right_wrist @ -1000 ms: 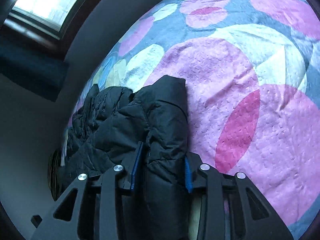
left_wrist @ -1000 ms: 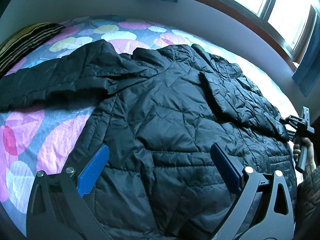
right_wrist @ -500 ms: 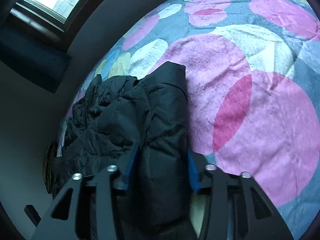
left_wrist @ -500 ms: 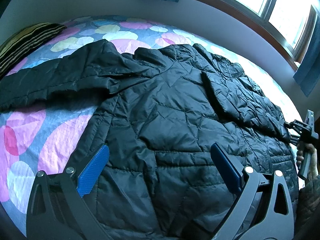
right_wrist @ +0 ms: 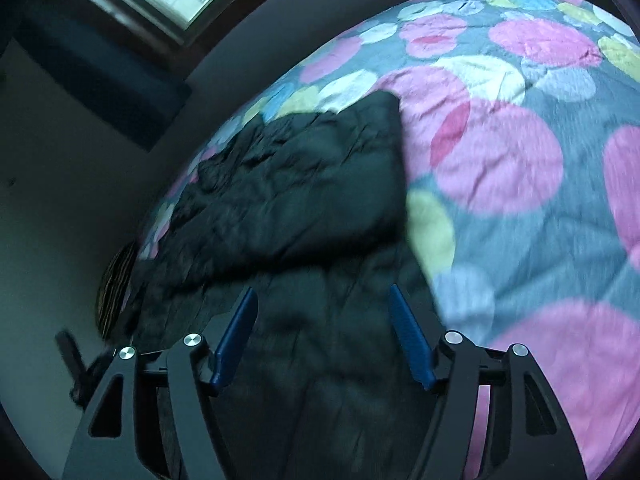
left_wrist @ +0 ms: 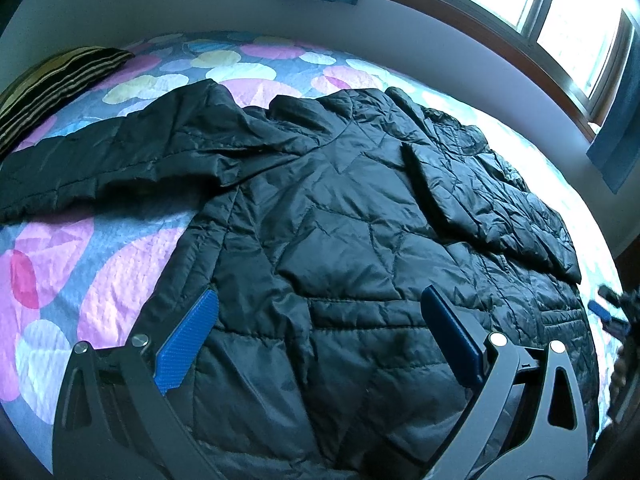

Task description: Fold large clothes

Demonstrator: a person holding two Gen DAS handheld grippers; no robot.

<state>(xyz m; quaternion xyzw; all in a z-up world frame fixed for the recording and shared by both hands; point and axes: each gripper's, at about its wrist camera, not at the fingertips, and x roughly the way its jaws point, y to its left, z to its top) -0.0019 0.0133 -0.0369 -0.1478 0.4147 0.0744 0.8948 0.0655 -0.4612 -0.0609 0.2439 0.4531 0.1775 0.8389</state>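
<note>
We have the black quilted jacket [left_wrist: 340, 240] spread on the bed [left_wrist: 100, 264], its unfolded sleeve [left_wrist: 100, 160] running leftward from our wide, empty left gripper [left_wrist: 316, 340] (the nearer one), while our right gripper [right_wrist: 322, 336] is opening, nothing between its pads.

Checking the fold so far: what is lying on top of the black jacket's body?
One sleeve is folded across the jacket; the other sleeve lies out on the bedspread. Whatever is beneath the jacket stays hidden.
</note>
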